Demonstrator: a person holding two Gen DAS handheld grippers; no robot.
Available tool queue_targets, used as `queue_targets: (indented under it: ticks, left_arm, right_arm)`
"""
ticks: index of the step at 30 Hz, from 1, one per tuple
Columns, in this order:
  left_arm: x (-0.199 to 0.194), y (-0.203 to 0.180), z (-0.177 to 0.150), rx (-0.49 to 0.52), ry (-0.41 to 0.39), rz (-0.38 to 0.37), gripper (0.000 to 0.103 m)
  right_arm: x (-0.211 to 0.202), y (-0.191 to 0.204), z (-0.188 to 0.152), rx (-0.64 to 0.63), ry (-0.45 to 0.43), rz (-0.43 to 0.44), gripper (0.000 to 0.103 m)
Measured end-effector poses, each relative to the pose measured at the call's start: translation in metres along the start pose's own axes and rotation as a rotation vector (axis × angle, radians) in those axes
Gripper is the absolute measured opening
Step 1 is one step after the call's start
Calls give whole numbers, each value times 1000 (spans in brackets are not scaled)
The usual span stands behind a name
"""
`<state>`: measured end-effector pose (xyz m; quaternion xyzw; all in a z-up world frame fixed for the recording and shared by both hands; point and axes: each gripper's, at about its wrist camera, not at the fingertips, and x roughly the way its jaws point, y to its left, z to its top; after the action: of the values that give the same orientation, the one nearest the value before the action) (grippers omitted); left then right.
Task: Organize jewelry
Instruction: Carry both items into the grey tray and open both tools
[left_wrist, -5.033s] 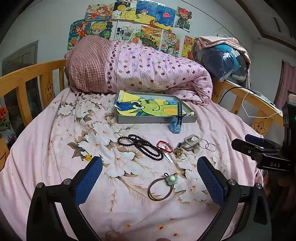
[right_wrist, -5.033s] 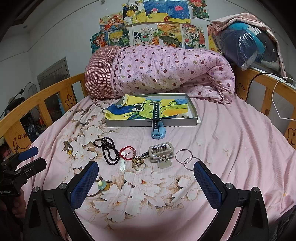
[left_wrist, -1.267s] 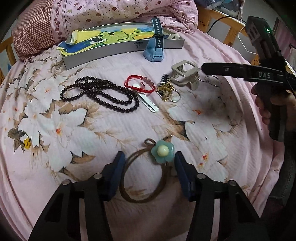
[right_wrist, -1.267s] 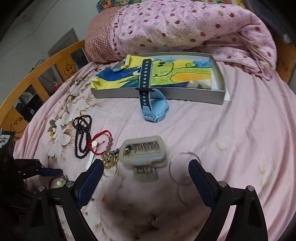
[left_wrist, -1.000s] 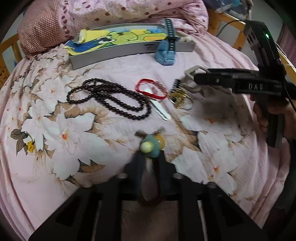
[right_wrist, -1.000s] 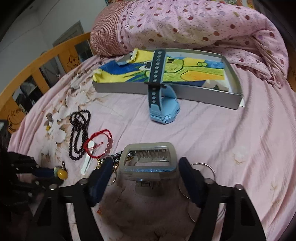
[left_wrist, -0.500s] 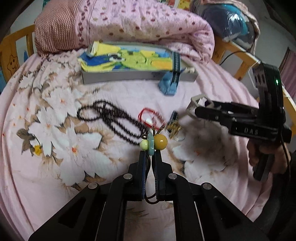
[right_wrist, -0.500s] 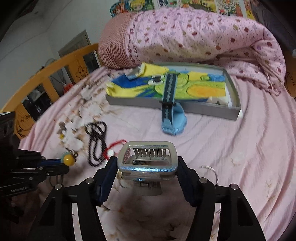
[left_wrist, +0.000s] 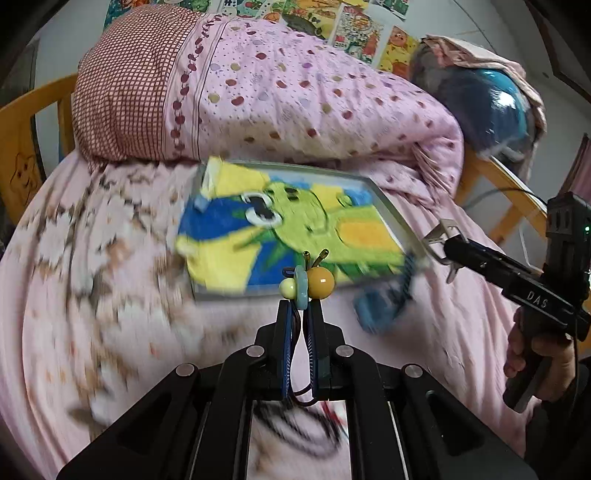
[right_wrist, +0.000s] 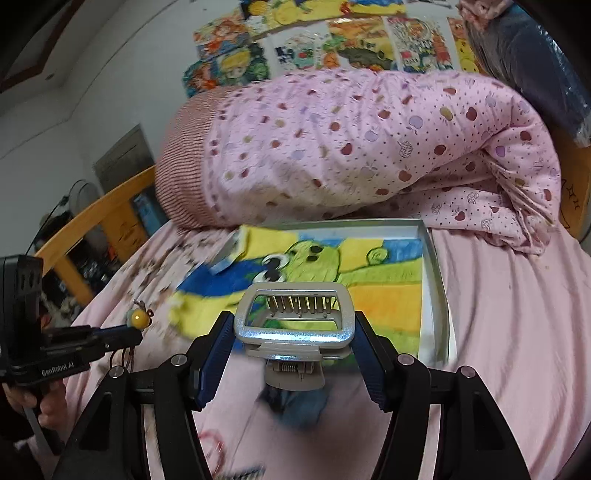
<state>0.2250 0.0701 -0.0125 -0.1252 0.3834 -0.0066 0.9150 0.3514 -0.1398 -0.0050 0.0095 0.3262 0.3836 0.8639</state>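
Left wrist view looks down the left gripper (left_wrist: 300, 314), whose blue pads are pressed nearly together on a brown hair tie (left_wrist: 307, 282); its flower charm, cream bead and amber ball stand up just above the fingertips, and a loop of the elastic hangs below between the fingers. The jaws closed a little further within the last second with the hair tie pinched between them. Beyond the charm lies a shallow grey tray (left_wrist: 391, 212) lined with a cartoon-print cloth (left_wrist: 280, 232) in yellow, green and blue, resting on the pink floral bedsheet (left_wrist: 92, 258). A blue watch (left_wrist: 384, 302) lies blurred just beside the tray's near edge. At the right of this view a hand (left_wrist: 535, 354) holds the right gripper (left_wrist: 447, 243), a silver clip showing at its tip.

Right wrist view shows the right gripper (right_wrist: 291, 332) at a medium spread, its pads clamped against the two sides of a silver hair claw clip (right_wrist: 293, 325), which is held above the tray's (right_wrist: 436, 280) near end. At the left, the left gripper (right_wrist: 136, 334) carries the hair tie (right_wrist: 138, 316). A rolled pink quilt (right_wrist: 369, 147) lies behind the tray.
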Motion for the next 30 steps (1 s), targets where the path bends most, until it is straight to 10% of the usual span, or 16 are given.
queue_targets:
  ticks: [17,30]
  left_arm:
    - [142,58,52,-151,259,31,8]
    - [70,52,52,-212,72,4,67]
  right_arm:
    - [121,-58,2,103,294,-70,62]
    - [32,-34,17,94,39,-102,93]
